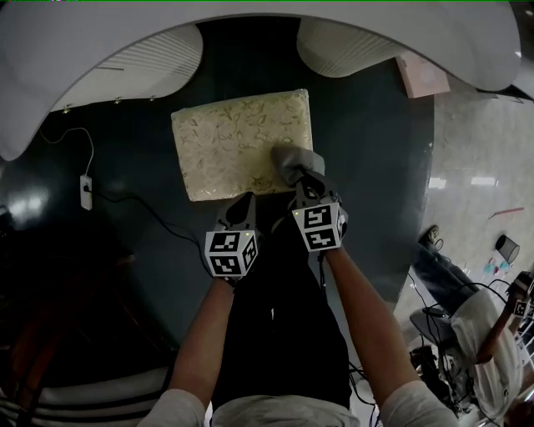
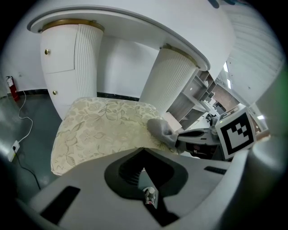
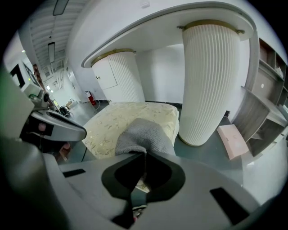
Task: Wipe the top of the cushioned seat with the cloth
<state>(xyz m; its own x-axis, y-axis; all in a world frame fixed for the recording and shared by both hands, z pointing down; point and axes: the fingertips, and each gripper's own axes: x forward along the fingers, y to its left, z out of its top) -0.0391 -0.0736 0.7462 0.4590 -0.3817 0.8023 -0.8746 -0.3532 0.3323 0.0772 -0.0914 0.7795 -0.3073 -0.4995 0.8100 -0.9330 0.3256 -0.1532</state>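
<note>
The cushioned seat is a cream floral pad standing on the dark floor under a white desk. A grey cloth lies bunched on its near right corner. My right gripper is shut on the cloth, which rests on the seat top in the right gripper view, the cloth spilling out just ahead of the jaws. My left gripper hovers at the seat's near edge, shut with nothing in it. In the left gripper view the seat fills the middle, with the cloth and right gripper at its right.
A curved white desk on two ribbed pillars overhangs the seat's far side. A pink box lies on the floor at the right. A power strip with cables lies left. A person is at the lower right.
</note>
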